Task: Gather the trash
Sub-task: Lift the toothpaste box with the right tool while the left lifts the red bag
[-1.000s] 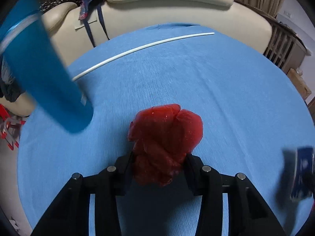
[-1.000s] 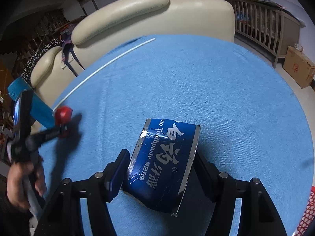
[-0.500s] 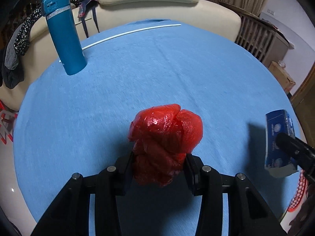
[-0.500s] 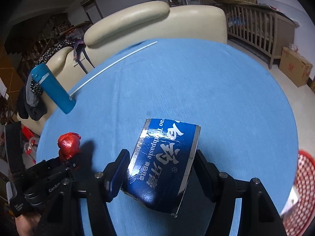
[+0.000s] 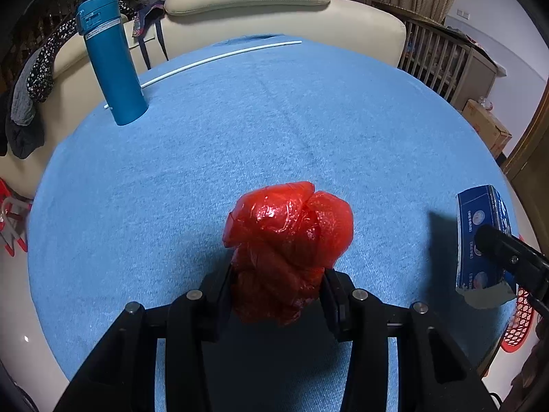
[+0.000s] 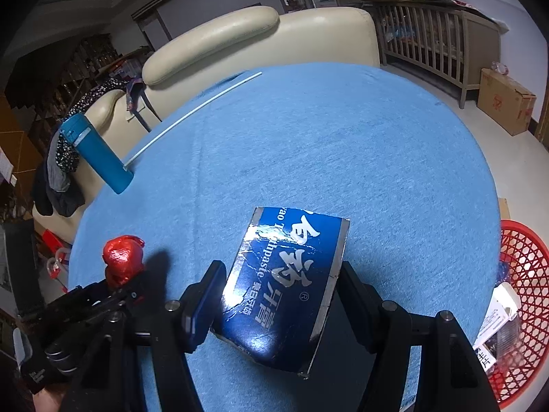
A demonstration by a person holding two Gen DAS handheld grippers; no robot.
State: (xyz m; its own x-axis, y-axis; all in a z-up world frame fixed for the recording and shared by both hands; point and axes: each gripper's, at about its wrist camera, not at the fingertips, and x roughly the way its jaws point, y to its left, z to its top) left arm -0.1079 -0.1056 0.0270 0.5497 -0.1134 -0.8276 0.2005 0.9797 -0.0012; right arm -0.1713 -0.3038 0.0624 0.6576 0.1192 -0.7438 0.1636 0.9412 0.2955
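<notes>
The left tool (image 5: 278,288) is clenched on a crumpled red plastic wad (image 5: 288,240), which bulges up and forward from between its two black fingers. The right tool (image 6: 278,295) grips a torn blue toothpaste box (image 6: 284,285) by its two long sides, the box tilted with its ragged end nearest the camera. Both loads hang above a round surface (image 5: 308,130) covered in blue cloth.

Far ahead and to the left of the left tool a teal flask (image 5: 109,58) stands upright near the surface's far rim, with a thin white rod (image 5: 219,56) lying just behind it along that rim. Between either tool and the flask only bare cloth shows. Beyond the rim sits a cream leather sofa (image 5: 274,3) with dark clothing draped over its arm. To the right of the right tool, below the surface's edge, a red mesh basket (image 6: 521,274) holds what look like white and grey wrappers, though the lens edge smears them.

The box face shows large white Chinese characters, the Latin word "Toothpaste" partly creased, and an ® mark. The flask carries a pale label band near its cap, too small to read.
</notes>
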